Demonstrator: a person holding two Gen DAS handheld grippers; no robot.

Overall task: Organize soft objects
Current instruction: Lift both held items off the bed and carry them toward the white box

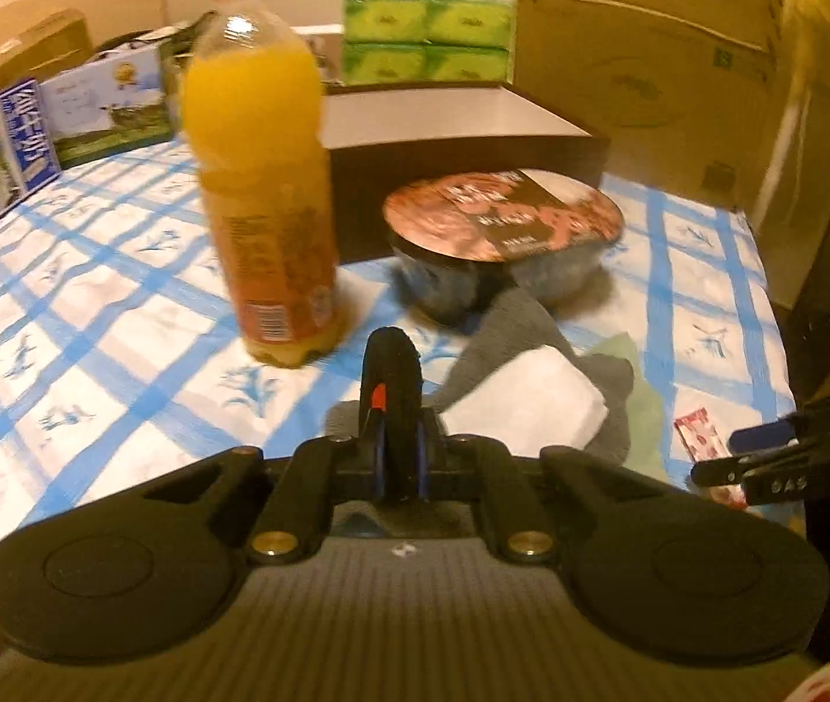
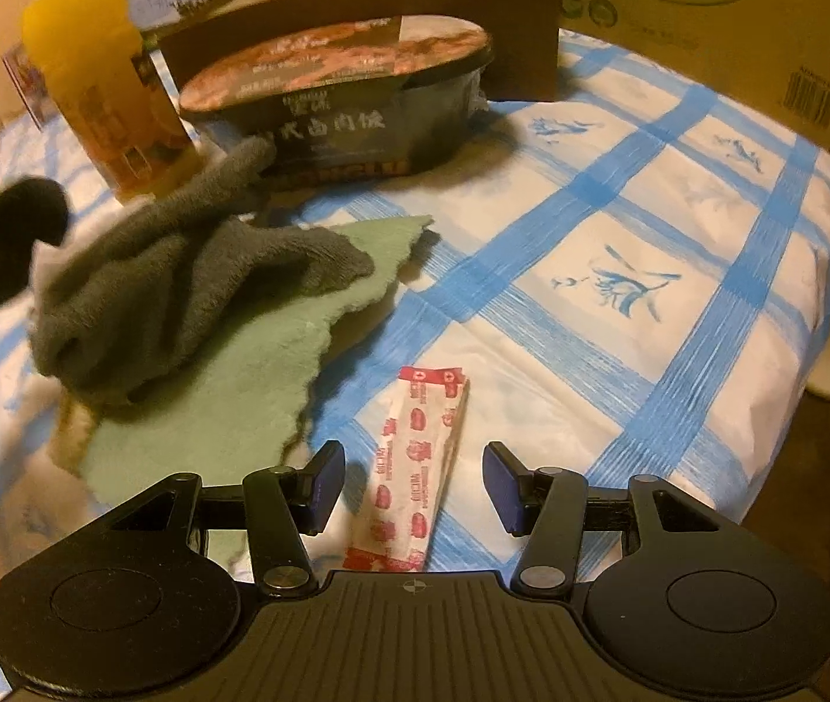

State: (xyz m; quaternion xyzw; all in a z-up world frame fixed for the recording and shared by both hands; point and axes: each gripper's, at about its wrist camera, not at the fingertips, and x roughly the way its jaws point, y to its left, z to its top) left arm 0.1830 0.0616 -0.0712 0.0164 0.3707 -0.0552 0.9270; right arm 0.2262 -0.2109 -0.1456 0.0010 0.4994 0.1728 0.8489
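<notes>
A grey sock [image 2: 181,286] lies crumpled on a pale green cloth [image 2: 227,386] on the blue-checked tablecloth [image 2: 619,292]. In the left wrist view the sock [image 1: 508,327] has a white folded cloth [image 1: 526,403] on it, with the green cloth [image 1: 643,403] beside it. My left gripper [image 1: 394,409] is shut with nothing seen between its fingers, just left of that pile. My right gripper [image 2: 412,485] is open, its fingers either side of a red-and-white packet [image 2: 420,468] lying flat. The right gripper also shows in the left wrist view [image 1: 765,456].
An orange juice bottle [image 1: 262,175] stands upright left of a lidded instant-food bowl [image 1: 502,234]. A dark box [image 1: 461,117] sits behind them, with green tissue packs [image 1: 426,38], picture boxes [image 1: 104,105] and a big cardboard carton [image 1: 648,41] at the back. The table edge is at right.
</notes>
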